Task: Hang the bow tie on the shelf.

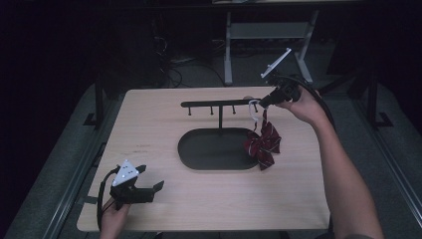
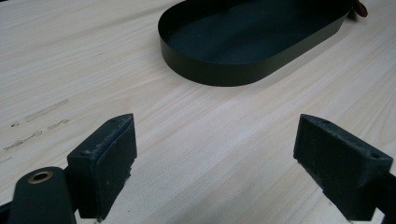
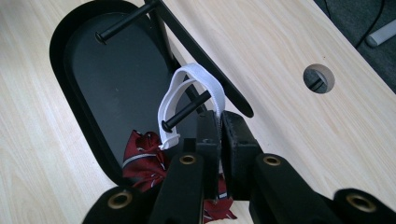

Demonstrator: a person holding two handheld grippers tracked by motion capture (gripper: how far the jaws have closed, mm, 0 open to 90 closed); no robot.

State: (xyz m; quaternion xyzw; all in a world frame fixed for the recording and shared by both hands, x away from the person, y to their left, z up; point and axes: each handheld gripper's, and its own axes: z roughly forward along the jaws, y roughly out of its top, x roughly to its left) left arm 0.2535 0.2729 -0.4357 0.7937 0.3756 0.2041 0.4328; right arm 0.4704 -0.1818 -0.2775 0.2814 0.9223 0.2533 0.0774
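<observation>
hidden: your right gripper is covering most of the red bow.
right claw: you're pinching the white strap, looped over a peg.
left claw: you're holding your left gripper wide open, gripping nothing.

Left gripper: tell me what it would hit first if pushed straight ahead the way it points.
Probably the near wall of the black oval tray. The left gripper has its fingers wide open over bare table, with nothing between them and the tray; its height is unclear.
</observation>
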